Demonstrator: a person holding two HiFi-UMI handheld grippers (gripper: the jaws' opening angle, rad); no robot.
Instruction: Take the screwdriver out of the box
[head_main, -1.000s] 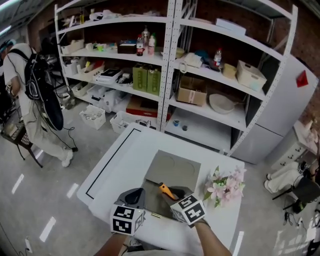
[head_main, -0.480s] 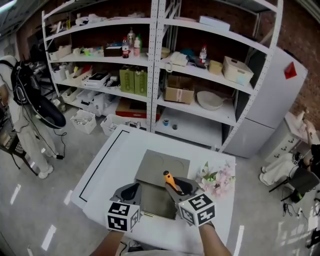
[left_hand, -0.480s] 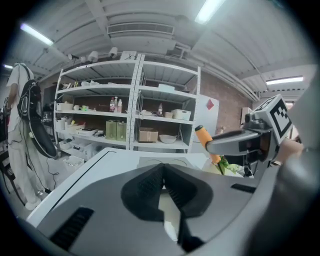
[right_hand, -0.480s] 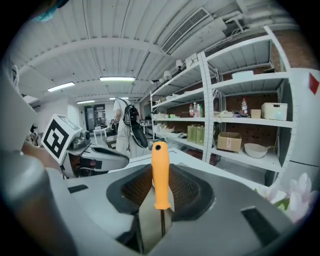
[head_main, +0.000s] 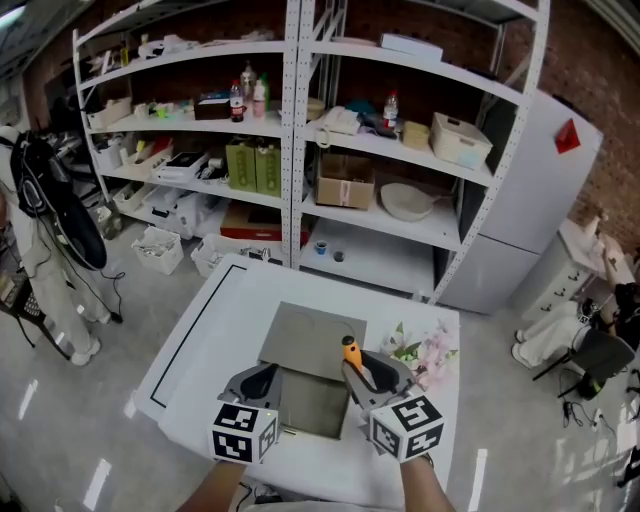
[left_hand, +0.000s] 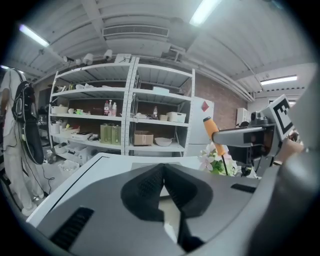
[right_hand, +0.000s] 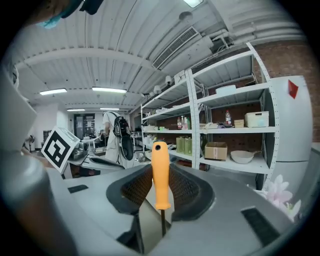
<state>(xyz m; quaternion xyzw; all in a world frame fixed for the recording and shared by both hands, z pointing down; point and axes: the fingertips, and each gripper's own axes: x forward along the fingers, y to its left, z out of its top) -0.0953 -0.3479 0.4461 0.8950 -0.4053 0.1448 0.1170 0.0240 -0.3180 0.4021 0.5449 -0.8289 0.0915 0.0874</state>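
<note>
Screwdriver (head_main: 350, 352) and right gripper (head_main: 366, 372) have risen together over the last second, from low over the box to clear above it. The task therefore looks essentially met, with only setting the tool down somewhere left to do. The white worktop (head_main: 200, 330) carries the grey box (head_main: 313, 405) at the middle of its near edge, its lid (head_main: 312, 338) laid back flat toward the far edge. What shows of the box's inside is bare grey, though the grippers cover part of it. Pink flowers (head_main: 428, 352) lie by the worktop's right edge. The left gripper (head_main: 262, 381), lifted a little, hovers at the box's left side with its jaws together on nothing. The right jaws clamp the orange handle, the shaft hanging below.
</note>
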